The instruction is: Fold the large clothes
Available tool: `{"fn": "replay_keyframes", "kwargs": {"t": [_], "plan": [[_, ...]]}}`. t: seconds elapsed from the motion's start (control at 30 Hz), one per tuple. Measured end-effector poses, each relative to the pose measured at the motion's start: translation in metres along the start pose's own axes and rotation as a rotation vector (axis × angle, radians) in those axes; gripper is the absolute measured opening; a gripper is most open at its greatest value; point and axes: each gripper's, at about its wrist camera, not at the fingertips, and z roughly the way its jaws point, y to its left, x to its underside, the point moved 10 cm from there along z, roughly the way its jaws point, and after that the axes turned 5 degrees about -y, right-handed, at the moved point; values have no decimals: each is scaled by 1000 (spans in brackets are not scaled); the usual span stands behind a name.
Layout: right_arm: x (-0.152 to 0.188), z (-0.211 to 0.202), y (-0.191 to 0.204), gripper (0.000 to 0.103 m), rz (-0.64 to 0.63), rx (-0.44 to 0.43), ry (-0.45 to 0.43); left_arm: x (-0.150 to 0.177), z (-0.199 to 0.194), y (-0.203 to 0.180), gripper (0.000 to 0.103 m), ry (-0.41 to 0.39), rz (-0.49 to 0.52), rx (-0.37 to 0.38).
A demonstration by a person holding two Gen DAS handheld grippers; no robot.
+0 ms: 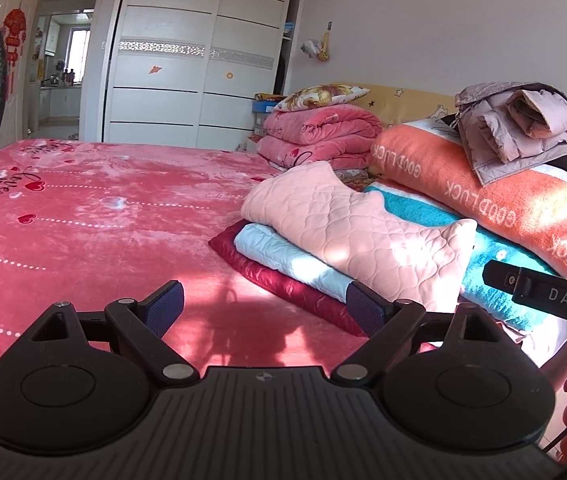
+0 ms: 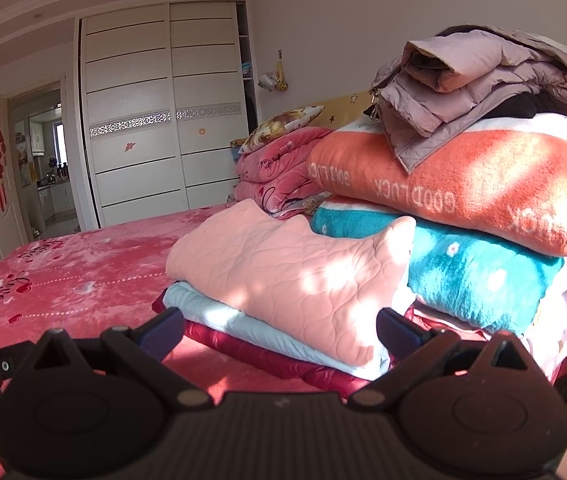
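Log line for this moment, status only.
left gripper open, empty | right gripper open, empty | pink quilted garment folded atop stack on bed

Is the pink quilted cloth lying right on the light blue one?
Touching. The right wrist view shows the pink quilted cloth resting directly on the light blue cloth, no gap.
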Motion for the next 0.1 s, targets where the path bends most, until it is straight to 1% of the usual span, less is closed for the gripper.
{"fn": "replay_keyframes", "kwargs": {"t": [0.1], "plan": [[15, 14, 9, 102, 1, -32, 30, 13, 12, 18, 103, 27, 7, -75]]}}
